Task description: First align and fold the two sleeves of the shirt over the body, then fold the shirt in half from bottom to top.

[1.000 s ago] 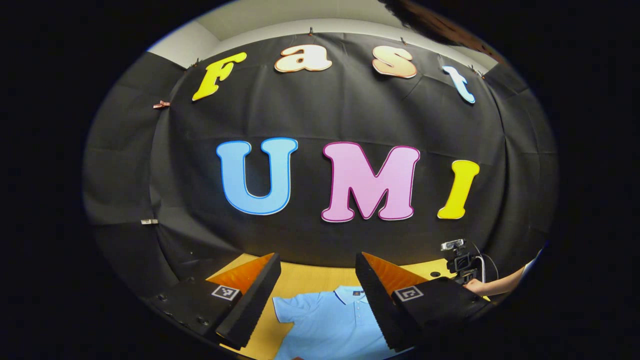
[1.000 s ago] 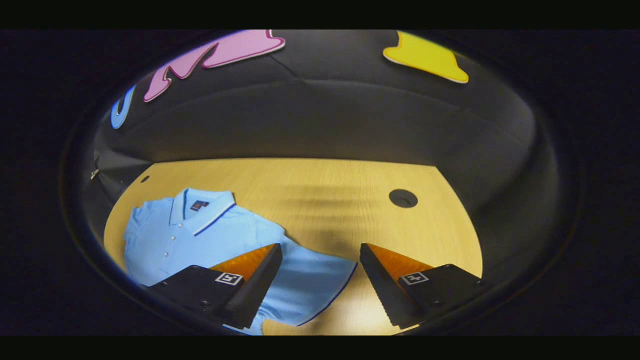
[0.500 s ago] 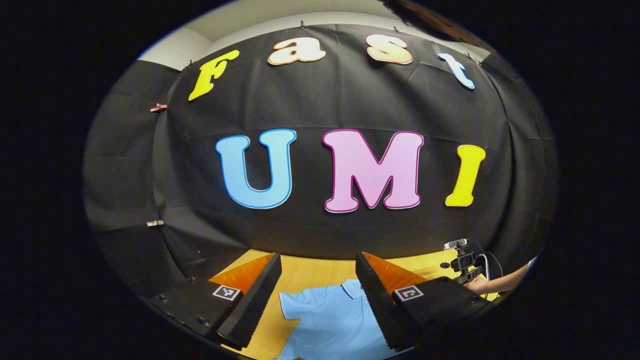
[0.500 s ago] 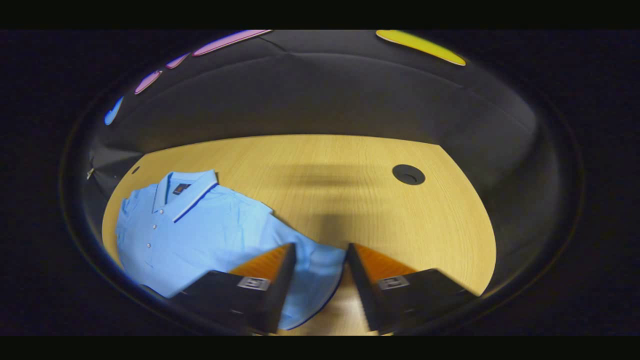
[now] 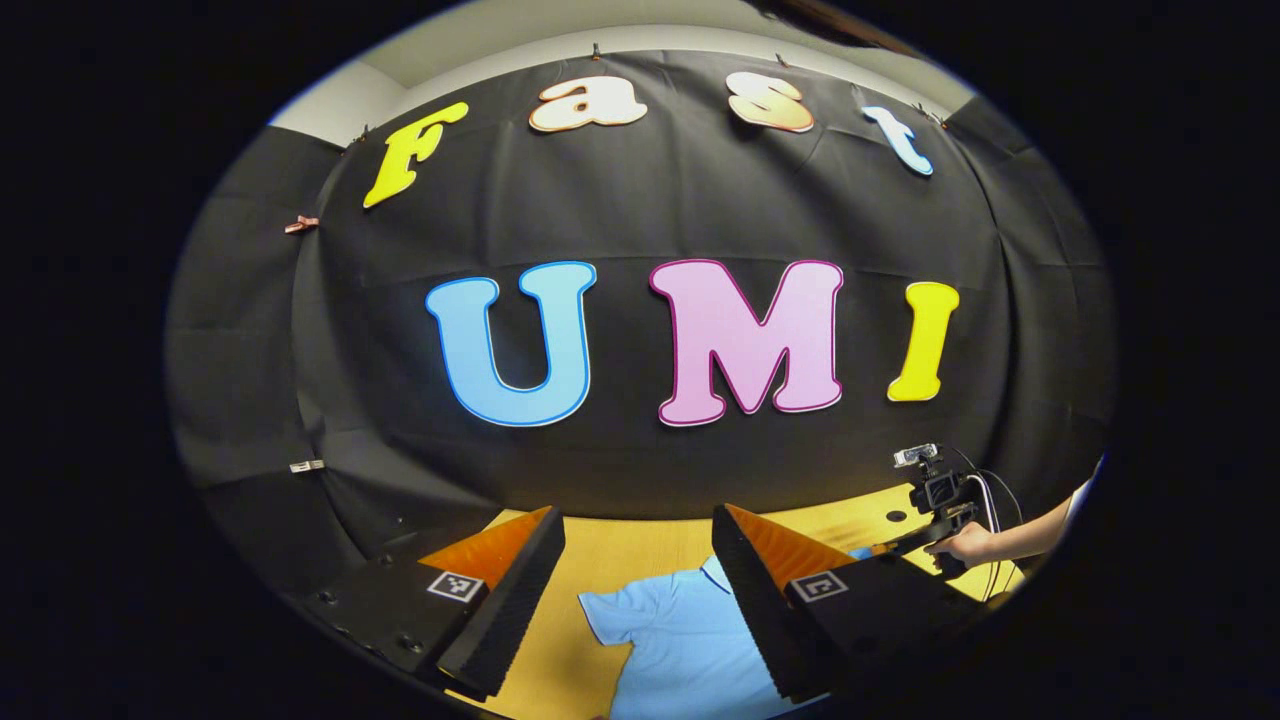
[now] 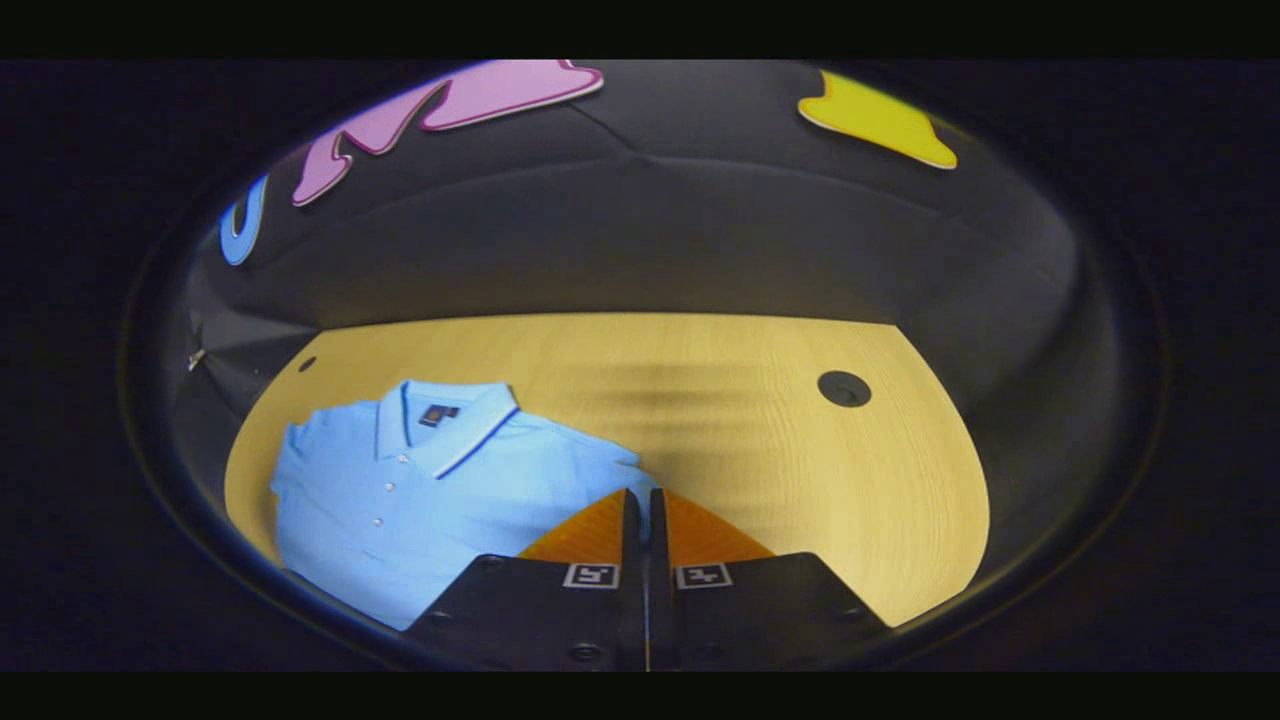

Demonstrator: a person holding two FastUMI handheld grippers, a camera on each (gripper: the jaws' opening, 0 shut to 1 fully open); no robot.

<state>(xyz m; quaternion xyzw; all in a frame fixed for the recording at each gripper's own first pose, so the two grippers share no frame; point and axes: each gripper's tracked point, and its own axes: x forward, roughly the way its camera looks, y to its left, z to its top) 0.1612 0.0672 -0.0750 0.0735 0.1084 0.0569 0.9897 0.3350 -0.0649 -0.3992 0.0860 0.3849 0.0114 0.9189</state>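
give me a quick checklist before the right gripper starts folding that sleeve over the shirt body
1. Right gripper closed: ok, its fingers meet at the edge of the shirt.
2. Sleeve cloth actually pinched between the fingers: cannot tell, the fingers hide the contact.
3. Shirt body lying flat on the table, collar up: ok.
4. Left gripper open and above the shirt's other sleeve: ok, jaws wide, holding nothing.
5. Other sleeve spread flat: ok in the left gripper view.
6. Fold path over the body free of things: ok in the right gripper view.
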